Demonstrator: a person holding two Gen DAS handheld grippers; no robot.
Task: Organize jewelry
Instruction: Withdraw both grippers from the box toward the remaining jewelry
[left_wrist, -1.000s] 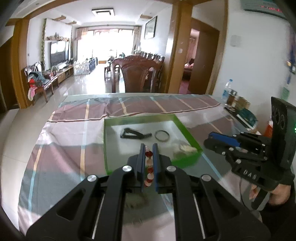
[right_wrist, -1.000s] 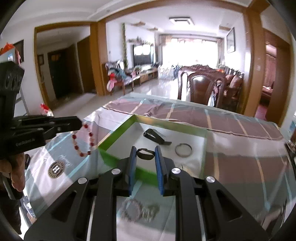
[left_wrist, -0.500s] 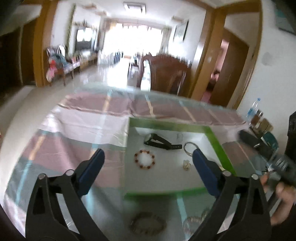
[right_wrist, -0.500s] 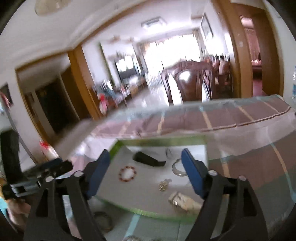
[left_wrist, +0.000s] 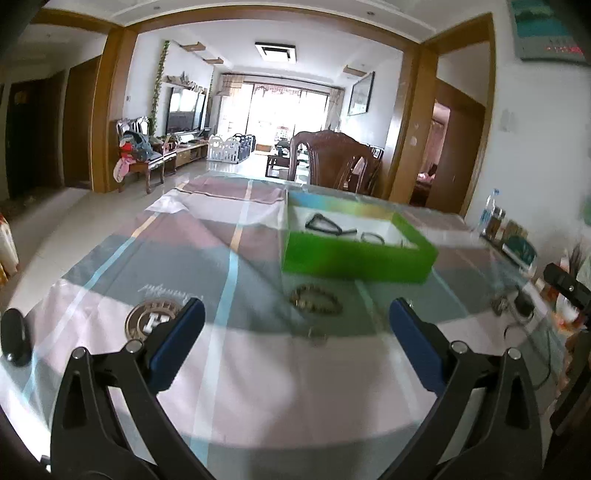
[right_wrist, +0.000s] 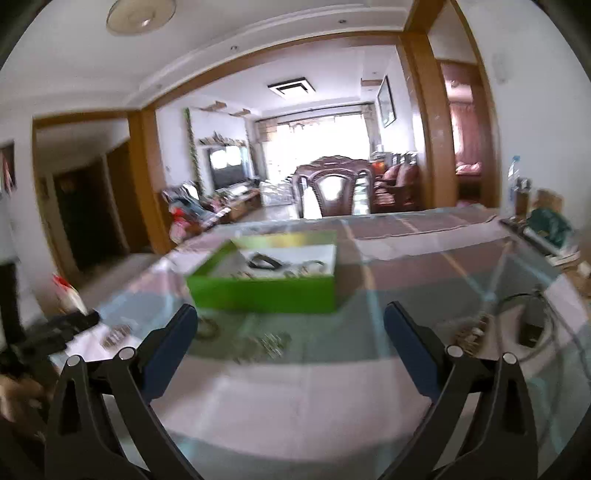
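Both grippers hang low over a glass-topped table (left_wrist: 258, 369) covered by a striped cloth, and both are spread wide with nothing between their blue-padded fingers.

From the left wrist view, the left gripper (left_wrist: 295, 332) faces a beaded bracelet (left_wrist: 315, 300) lying on the glass ahead of the fingertips, roughly centred in the gap but not touching either finger. A smaller metal piece (left_wrist: 314, 336) lies nearer, also between the fingers; it is too blurred to name. Beyond the bracelet stands an open green box (left_wrist: 354, 258) with a white floor. Inside it lie a black looped band (left_wrist: 323, 224) and a dark ring-shaped bangle (left_wrist: 372, 237); the near wall hides whatever else sits on the box floor.

On the cloth to the left is a round emblem (left_wrist: 155, 320) with a block letter H at its centre, and a line of script above it that reads upside down and cannot be made out.

From the right wrist view, the right gripper (right_wrist: 288, 328) points at the same green box (right_wrist: 266, 293). Blurred jewelry (right_wrist: 273, 341) lies on the glass between its fingers, in front of the box; the pieces cannot be told apart. At the far left of this view the left gripper (right_wrist: 55, 330) shows as a dark smear.
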